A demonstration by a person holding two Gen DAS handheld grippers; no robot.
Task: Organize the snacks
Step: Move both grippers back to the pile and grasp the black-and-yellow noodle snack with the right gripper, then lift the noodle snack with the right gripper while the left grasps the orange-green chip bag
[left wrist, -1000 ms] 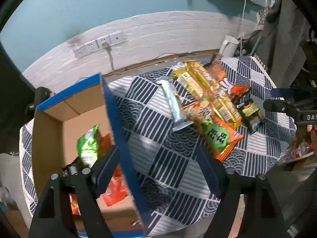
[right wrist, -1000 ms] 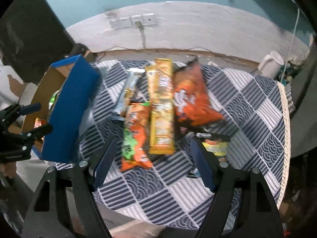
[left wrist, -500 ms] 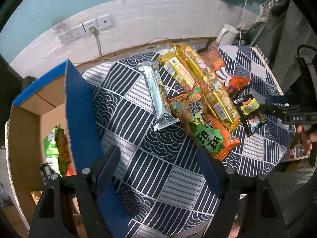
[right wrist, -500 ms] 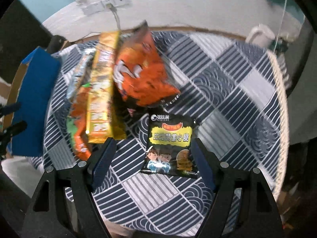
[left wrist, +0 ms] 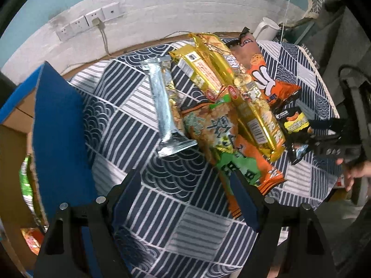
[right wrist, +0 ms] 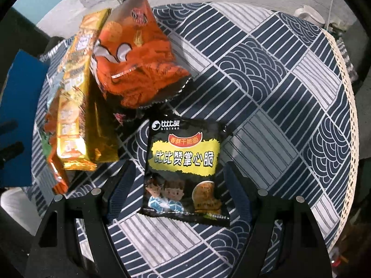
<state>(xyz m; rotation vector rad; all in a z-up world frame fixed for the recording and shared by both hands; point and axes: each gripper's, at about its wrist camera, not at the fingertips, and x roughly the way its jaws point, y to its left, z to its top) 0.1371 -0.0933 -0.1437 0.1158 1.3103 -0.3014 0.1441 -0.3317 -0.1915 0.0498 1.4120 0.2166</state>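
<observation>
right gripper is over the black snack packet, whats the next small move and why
Probably ease the right gripper down and forward, then close on the black packet. Its jaws stand open on either side of the packet, which lies flat on the patterned cloth, apart from the orange bag, so nothing crowds the grasp. The left gripper is open over bare cloth, holding nothing.

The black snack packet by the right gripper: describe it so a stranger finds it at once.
On the navy patterned tablecloth, look to the near right end of the snack row, just below the big orange chip bag. The black snack packet lies flat between the right gripper's open jaws, the only black pack, with a yellow band and two cartoon children.
</observation>
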